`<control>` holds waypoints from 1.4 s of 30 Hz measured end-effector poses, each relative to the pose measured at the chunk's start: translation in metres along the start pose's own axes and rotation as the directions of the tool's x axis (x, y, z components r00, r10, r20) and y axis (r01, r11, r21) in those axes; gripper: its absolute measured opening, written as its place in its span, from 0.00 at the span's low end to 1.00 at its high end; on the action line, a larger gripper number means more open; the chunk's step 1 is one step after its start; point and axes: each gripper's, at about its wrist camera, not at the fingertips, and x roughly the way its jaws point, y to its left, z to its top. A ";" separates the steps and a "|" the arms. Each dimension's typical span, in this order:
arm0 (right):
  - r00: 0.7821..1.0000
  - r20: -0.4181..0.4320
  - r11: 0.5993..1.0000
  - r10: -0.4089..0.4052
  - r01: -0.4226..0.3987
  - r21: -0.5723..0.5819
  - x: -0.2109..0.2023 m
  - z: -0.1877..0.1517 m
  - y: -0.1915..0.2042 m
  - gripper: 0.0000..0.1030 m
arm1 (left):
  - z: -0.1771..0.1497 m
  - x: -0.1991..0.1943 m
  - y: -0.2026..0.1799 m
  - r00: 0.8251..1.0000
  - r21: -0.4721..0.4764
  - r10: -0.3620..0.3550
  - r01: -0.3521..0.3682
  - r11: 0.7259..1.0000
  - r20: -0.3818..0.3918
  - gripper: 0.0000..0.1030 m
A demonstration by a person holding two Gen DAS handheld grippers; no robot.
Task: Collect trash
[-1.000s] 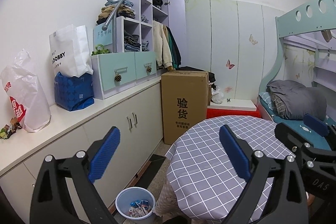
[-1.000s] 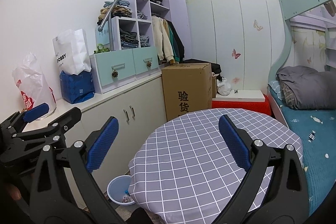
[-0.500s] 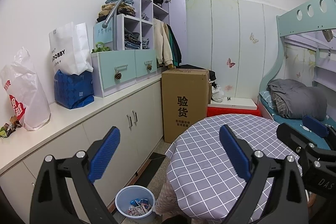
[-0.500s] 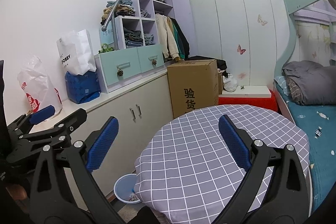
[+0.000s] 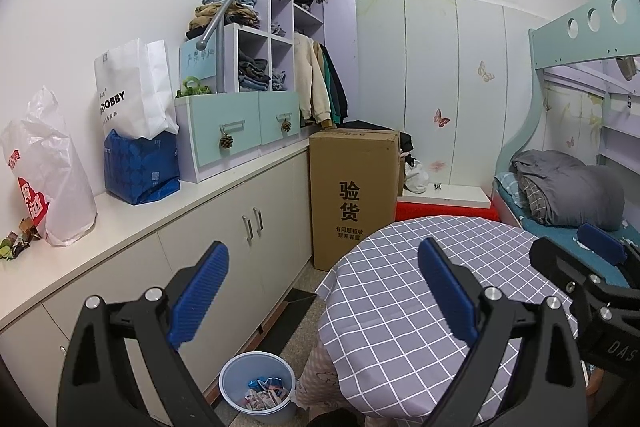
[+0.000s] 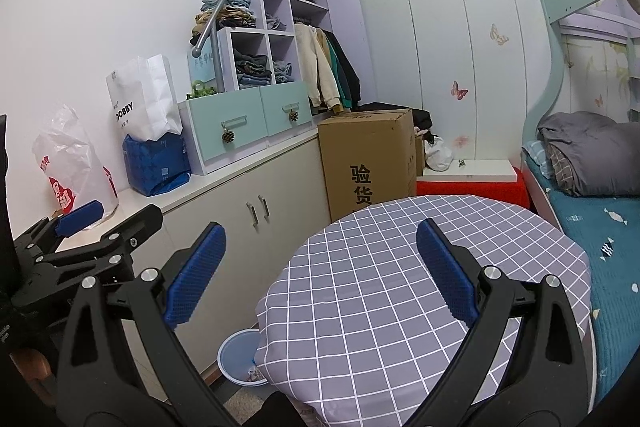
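A pale blue waste bin [image 5: 258, 393] stands on the floor between the cabinets and the round table, with crumpled wrappers [image 5: 266, 395] inside; the table hides part of it in the right wrist view [image 6: 240, 359]. Small wrappers [image 5: 18, 241] lie on the white counter at far left. My left gripper [image 5: 324, 291] is open and empty, held above the bin and the table's left edge. My right gripper [image 6: 320, 267] is open and empty above the checked tablecloth [image 6: 420, 279]. The left gripper also shows in the right wrist view [image 6: 80, 239].
A white counter [image 5: 160, 211] over cabinets runs along the left wall with a plastic bag [image 5: 44, 179], a blue bag [image 5: 140, 167] and drawers [image 5: 240, 131]. A cardboard box [image 5: 356, 187] stands behind the table. A bunk bed [image 6: 592, 167] fills the right side.
Both grippers have drifted slightly, the views shifting a little to the left, so the table sits further right. Both stay open and empty.
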 end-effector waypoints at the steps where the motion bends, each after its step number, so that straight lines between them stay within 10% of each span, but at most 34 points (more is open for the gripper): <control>1: 1.000 -0.001 1.000 0.002 -0.002 0.002 0.000 0.000 0.000 0.91 | 0.000 0.000 0.000 1.000 0.000 0.002 -0.002 1.000 0.001 0.91; 42: 1.000 -0.018 1.000 0.010 -0.010 0.003 0.006 -0.013 0.001 0.92 | -0.003 0.002 -0.001 1.000 -0.009 0.003 -0.003 1.000 -0.001 0.91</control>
